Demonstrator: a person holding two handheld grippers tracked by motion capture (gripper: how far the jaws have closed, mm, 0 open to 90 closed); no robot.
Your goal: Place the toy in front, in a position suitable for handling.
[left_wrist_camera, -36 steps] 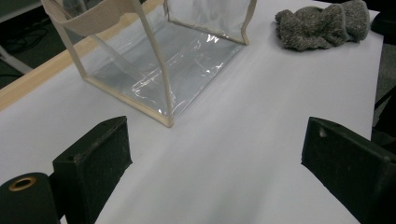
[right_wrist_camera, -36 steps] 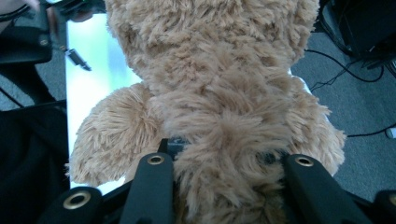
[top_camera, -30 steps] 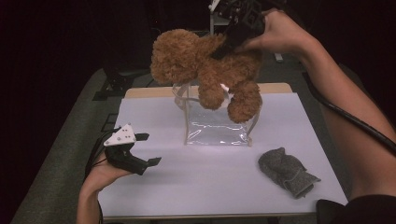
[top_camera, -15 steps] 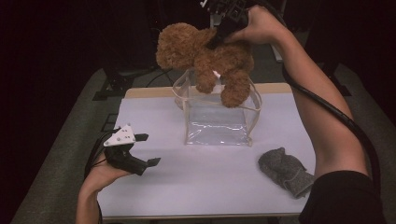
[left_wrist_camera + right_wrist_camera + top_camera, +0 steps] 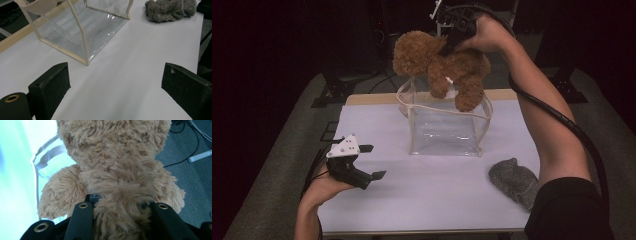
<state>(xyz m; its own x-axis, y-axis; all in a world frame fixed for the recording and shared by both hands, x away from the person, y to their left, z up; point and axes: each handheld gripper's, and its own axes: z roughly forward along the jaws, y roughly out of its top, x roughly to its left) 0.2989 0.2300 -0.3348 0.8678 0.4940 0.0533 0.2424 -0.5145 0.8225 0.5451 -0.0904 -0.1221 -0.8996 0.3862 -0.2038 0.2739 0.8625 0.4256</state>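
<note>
Brown teddy bear (image 5: 439, 62) is held aloft, clamped at its back by the right gripper (image 5: 451, 45), body lying roughly level, legs dangling directly above the open mouth of the clear bag (image 5: 444, 125). A straight drop is judged to be needed. Left gripper (image 5: 364, 162) is kept low on the white table (image 5: 422, 200), jaws spread, empty. Grey cloth (image 5: 514, 180) noted beside the bag.

Grey knitted cloth (image 5: 513, 181), crumpled, near the table's (image 5: 437, 200) front right corner. Black stand feet (image 5: 332, 95) and cables (image 5: 384, 80) on the grey floor beyond the far left corner.
</note>
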